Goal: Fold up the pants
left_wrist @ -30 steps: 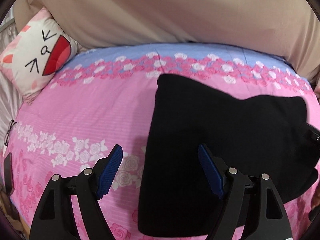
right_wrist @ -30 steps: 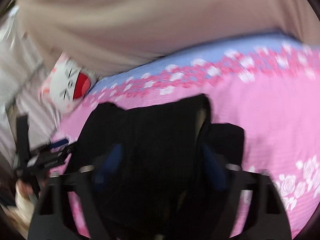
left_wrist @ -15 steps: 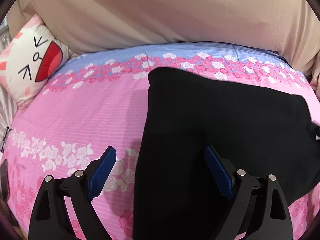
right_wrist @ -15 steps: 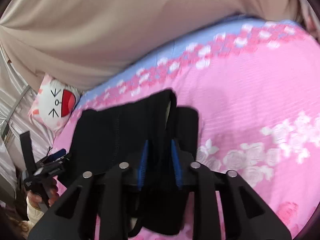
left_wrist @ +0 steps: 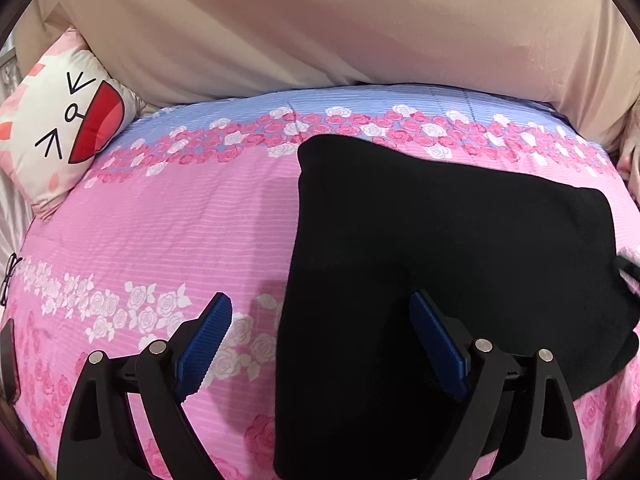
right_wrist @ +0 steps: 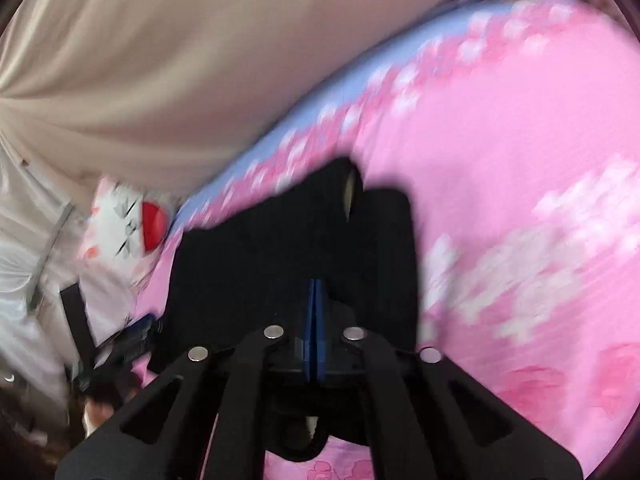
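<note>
The black pants (left_wrist: pixel 452 264) lie spread flat on the bed (left_wrist: pixel 180 232), which is covered by a pink sheet printed with white and pink roses and a blue band along its far edge. From the left wrist view, the left gripper (left_wrist: pixel 320 340) hangs above the bed with its jaws wide apart and nothing between them; its blue-padded left finger is over bare pink sheet, its right finger over the black fabric, so the near left edge of the pants runs between the two fingers. The pants extend ahead of this gripper and off to its right, with one corner reaching toward the blue band. Far ahead and to the left of the gripper, a white cat-face pillow (left_wrist: pixel 60 128) with a red open mouth leans at the bed's corner against a beige curtain (left_wrist: pixel 320 28) that hangs behind the bed.

The right wrist view is motion-blurred. The right gripper (right_wrist: pixel 314 292) has its blue pads pressed together on a fold of the pants (right_wrist: pixel 280 248), with black cloth bunched around and ahead of the fingertips. Pink sheet (right_wrist: pixel 520 200) lies to this gripper's right, and the cat-face pillow (right_wrist: pixel 124 224) sits ahead to its left.
</note>
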{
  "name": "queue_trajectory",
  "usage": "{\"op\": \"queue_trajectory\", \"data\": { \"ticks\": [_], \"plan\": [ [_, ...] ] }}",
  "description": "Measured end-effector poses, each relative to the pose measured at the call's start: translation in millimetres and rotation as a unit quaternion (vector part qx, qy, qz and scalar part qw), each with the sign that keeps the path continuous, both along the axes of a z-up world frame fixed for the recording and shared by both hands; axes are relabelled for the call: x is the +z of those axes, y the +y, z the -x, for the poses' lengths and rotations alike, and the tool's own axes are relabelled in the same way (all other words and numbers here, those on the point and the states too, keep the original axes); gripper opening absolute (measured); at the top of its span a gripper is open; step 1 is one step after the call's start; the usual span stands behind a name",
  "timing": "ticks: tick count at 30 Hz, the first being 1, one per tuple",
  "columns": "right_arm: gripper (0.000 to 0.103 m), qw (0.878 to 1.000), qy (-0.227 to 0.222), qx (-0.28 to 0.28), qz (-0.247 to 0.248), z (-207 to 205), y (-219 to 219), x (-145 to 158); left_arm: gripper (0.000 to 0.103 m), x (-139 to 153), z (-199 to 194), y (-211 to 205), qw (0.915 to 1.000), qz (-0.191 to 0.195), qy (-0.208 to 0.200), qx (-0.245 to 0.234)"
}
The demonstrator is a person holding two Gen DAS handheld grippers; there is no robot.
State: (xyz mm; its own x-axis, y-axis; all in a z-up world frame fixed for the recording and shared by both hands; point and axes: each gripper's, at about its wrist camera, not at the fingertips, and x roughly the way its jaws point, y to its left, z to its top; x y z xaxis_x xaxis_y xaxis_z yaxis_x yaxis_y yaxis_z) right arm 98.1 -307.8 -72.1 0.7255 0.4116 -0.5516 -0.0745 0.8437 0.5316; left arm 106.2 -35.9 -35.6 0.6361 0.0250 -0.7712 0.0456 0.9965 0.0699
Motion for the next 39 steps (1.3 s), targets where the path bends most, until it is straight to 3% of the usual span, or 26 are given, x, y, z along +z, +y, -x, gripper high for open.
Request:
{"op": "queue_trajectory", "data": {
  "ticks": [3,7,10,11,12,13,15,17,20,22,24,28,31,33,36,39],
  "plan": [
    [0.01,0.996,-0.034,0.079,0.002,-10.9,48.3,32.0,0.088,-5.4,-1.9,-3.1,1.0,-0.003,0.005,0.002],
    [0.016,0.991,-0.014,0.123,0.043,-63.3,105.9,24.1,0.088,-5.6,2.7,-8.3,0.9997,-0.023,-0.008,0.005],
    [0.015,0.995,0.053,0.057,0.07,-111.4,89.4,-19.0,0.092,-5.2,1.2,-3.3,0.9998,-0.02,-0.003,0.0],
    [0.012,0.996,0.072,0.038,0.046,-122.8,78.6,-33.0,0.093,-6.0,-0.2,-0.8,0.9999,-0.015,-0.001,-0.003],
    [0.0,0.996,0.087,0.019,-0.004,-126.7,55.4,-46.1,0.093,-7.7,-2.2,2.1,0.9999,-0.002,0.005,-0.01],
    [0.0,0.995,0.09,0.009,-0.036,-125.6,43.1,-47.9,0.093,-8.5,-3.7,3.8,0.9999,0.006,0.01,-0.012],
    [0.0,0.996,0.083,-0.019,-0.009,-115.3,39.3,-34.1,0.093,-10.0,-6.3,7.6,0.9996,0.02,0.016,-0.011],
    [0.007,0.998,0.063,-0.018,0.008,-100.7,51.9,-12.7,0.093,-10.8,-7.9,9.0,0.9995,0.022,0.02,-0.007],
    [0.009,0.998,0.018,0.064,0.017,-84.6,100.0,18.5,0.093,-9.8,-7.4,10.4,0.9995,0.021,0.02,-0.009],
    [0.015,0.99,0.014,0.139,0.012,-84.2,142.1,23.9,0.093,-8.6,-5.6,11.9,0.9995,0.022,0.024,-0.007],
    [0.015,0.98,0.026,0.197,0.015,-100.1,186.7,20.7,0.093,-6.6,-2.7,13.9,0.9995,0.02,0.026,-0.004],
    [0.016,0.966,0.063,0.249,0.041,-128.3,242.0,-2.2,0.093,-2.9,9.7,24.6,0.9996,0.008,0.027,0.008],
    [0.012,0.964,0.082,0.24,0.076,-145.7,260.1,-30.3,0.093,-3.9,15.6,33.8,0.9995,0.0,0.027,0.014],
    [0.009,0.966,0.086,0.233,0.07,-151.5,266.6,-34.3,0.093,-6.0,16.4,37.9,0.9994,-0.002,0.028,0.018],
    [0.012,0.975,0.061,0.212,0.041,-138.0,253.9,-11.9,0.093,-8.6,15.5,41.5,0.9992,0.007,0.037,0.016],
    [0.016,0.986,0.008,0.166,0.005,-95.2,198.1,14.5,0.093,-4.3,20.6,43.9,0.9994,0.003,0.031,0.014]
  ]
}}
